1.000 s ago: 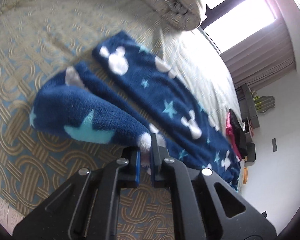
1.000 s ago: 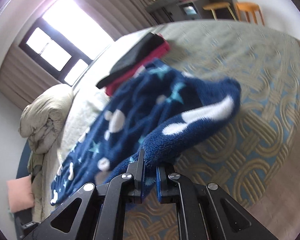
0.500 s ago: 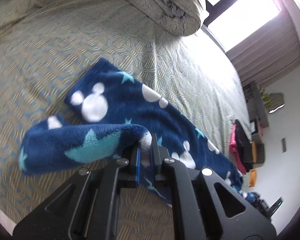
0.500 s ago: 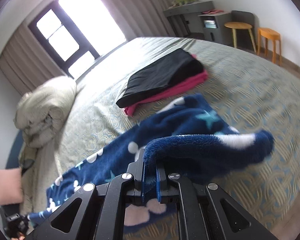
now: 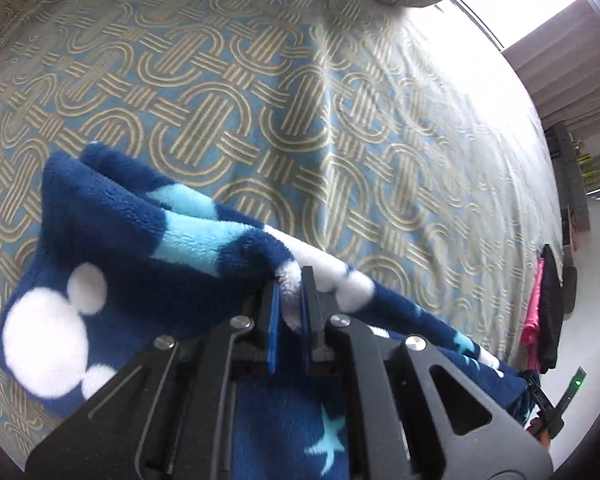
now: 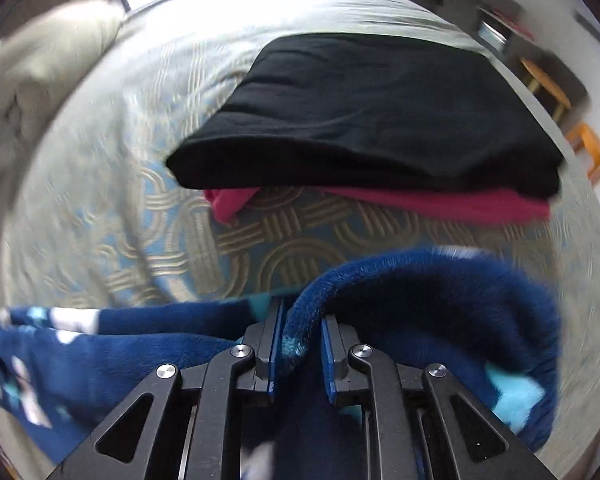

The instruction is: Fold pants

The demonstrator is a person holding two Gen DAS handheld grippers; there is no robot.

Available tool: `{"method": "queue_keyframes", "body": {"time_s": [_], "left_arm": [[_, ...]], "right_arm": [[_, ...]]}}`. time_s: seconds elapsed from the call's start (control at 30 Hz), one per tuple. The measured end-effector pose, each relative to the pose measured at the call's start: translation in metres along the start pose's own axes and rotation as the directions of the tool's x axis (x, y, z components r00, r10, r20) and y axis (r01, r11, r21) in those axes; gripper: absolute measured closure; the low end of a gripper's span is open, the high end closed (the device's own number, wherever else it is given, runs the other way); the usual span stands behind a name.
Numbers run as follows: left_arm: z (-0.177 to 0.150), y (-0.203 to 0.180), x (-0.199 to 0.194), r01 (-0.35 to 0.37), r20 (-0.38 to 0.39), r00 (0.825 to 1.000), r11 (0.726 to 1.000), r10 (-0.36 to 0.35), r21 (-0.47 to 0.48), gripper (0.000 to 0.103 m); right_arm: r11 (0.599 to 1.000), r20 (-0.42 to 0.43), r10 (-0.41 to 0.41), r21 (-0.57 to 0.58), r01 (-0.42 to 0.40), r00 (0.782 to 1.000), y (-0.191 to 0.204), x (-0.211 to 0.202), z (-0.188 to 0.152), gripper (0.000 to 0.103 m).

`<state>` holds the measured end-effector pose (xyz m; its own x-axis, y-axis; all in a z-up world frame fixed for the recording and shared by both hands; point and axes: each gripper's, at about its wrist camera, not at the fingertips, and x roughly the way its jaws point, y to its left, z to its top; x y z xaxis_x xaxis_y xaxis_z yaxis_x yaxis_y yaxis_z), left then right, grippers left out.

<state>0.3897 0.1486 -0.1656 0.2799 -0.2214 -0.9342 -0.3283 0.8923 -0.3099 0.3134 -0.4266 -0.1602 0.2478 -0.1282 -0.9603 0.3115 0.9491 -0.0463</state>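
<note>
Left claw [image 5: 289, 298] is clamped on a fold of the fleece pants [image 5: 112, 264], which drape below it onto the bed [image 5: 340, 128]. Right claw [image 6: 298, 334] jaws are opening, the pants [image 6: 420, 300] edge loose between them.

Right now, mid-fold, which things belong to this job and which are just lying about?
In the job:
- blue fleece pants
- left gripper, clamped on them
- right gripper, jaws opening, fleece between them

Lying about:
- black folded garment
- pink garment beneath it
- rolled duvet
</note>
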Motion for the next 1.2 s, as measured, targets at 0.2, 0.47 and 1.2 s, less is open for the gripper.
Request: {"method": "queue_keyframes", "body": {"time_s": [0.2, 0.47, 1.2], "left_arm": [[0.004, 0.001, -0.013, -0.009, 0.022, 1.0, 0.997, 0.008, 0.076, 0.091], [0.015, 0.053, -0.087, -0.069, 0.186, 0.981, 0.996, 0.057, 0.059, 0.061], [0.018, 0.108, -0.022, -0.126, 0.135, 0.984, 0.987, 0.112, 0.099, 0.032]], "right_arm": [[0.991, -0.022, 0.109, -0.07, -0.111, 0.994, -0.017, -0.013, -0.006, 0.08], [0.997, 0.11, -0.014, -0.07, 0.022, 0.994, -0.055, -0.065, -0.045, 0.036], [0.977, 0.074, -0.176, 0.136, 0.165, 0.982, -0.099, -0.02, -0.043, 0.033]]}}
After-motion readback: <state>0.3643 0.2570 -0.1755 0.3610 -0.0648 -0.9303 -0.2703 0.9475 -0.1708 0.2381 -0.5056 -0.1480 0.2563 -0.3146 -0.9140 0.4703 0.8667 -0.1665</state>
